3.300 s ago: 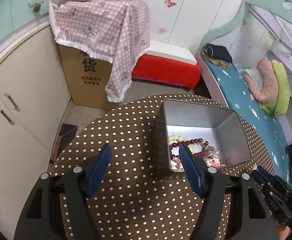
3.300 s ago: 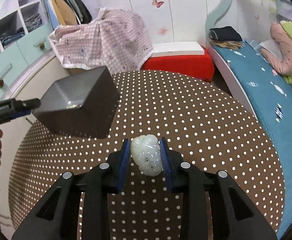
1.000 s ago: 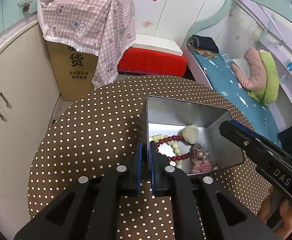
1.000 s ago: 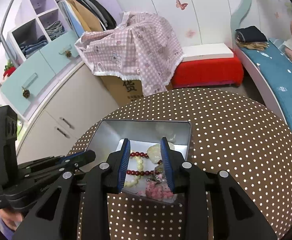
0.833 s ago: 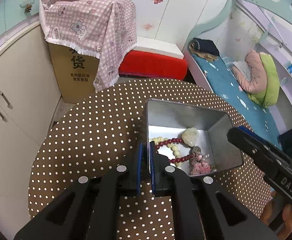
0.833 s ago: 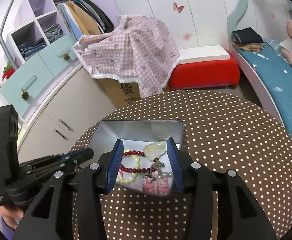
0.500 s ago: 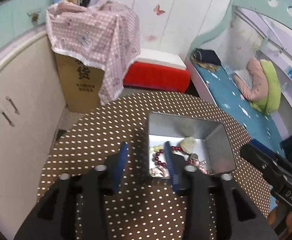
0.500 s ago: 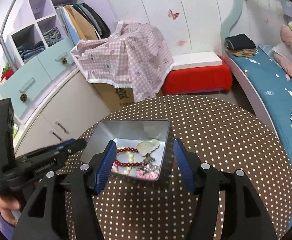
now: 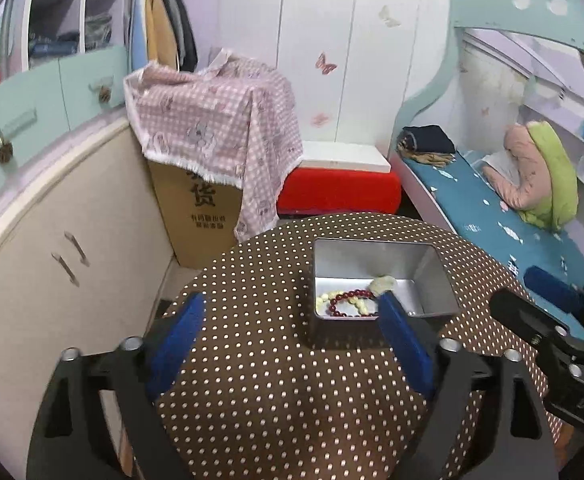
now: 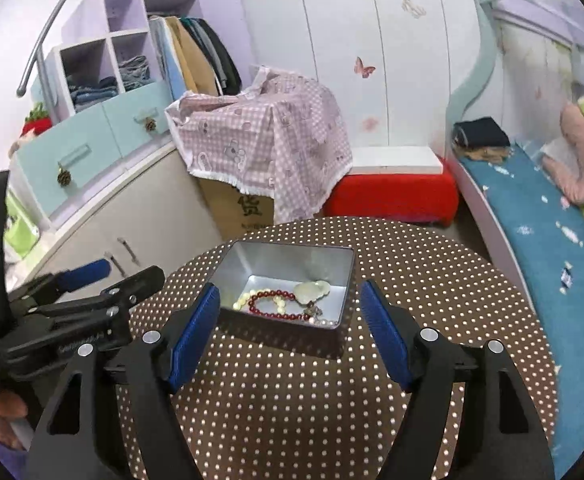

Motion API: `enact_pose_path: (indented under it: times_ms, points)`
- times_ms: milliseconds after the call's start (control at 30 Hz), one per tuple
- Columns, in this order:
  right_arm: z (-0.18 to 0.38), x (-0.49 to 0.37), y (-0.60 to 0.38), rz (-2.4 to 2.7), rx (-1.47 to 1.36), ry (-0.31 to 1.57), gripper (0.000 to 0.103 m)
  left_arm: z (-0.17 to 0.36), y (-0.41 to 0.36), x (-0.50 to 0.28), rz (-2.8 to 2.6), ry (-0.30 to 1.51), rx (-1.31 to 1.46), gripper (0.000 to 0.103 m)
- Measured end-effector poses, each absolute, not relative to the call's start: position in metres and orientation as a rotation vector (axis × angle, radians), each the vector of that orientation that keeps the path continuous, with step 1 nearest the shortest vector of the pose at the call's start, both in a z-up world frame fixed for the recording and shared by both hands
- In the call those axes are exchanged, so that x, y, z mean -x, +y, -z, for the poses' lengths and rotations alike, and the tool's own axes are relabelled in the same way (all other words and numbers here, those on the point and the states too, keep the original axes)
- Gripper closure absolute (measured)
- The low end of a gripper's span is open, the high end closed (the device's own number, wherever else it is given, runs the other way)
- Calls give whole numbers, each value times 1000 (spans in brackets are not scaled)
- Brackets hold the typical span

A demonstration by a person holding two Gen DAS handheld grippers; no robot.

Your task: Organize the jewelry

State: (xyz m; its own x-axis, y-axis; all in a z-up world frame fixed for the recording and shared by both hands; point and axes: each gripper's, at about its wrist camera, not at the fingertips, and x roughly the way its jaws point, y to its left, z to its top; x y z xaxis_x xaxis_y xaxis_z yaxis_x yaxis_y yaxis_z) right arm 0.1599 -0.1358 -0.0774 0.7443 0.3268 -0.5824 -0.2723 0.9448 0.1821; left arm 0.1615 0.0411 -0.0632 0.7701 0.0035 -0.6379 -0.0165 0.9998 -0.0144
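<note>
1. Left gripper (image 9: 289, 334): jaws have just been opening and stand wide apart with nothing between the pads, so the tin wall is let go (looks like a release, not a reach).
2. Right gripper (image 10: 289, 334): jaws have also just been opening, spread wide and empty; the pale jade pendant (image 10: 312, 290) lies loose in the tin, so I judge the drop done.
3. Metal tin (image 10: 344, 276): upright and open-topped on the dotted tablecloth (image 10: 432, 280), ahead of both grippers, touching neither.
4. Inside: red bead bracelet (image 10: 269, 307), cream bead strand (image 10: 243, 300) and a small charm cluster at the near wall (too small to identify), all gathered in one box.
5. No loose jewelry shows on the cloth, so the task looks near finished.
</note>
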Motion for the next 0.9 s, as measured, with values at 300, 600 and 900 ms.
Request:
enact_pose_path:
  times_ms: [300, 600, 900]
  points:
    - [60, -107, -137, -290, -55, 586, 24, 48, 43, -113, -25, 603, 60, 10]
    - [37, -67, -139, -263, -18, 512, 21, 27, 33, -76, 3, 513, 47, 10]
    - [18, -36, -146, -264, -26, 453, 20, 6, 22, -39, -16, 390, -2, 10]
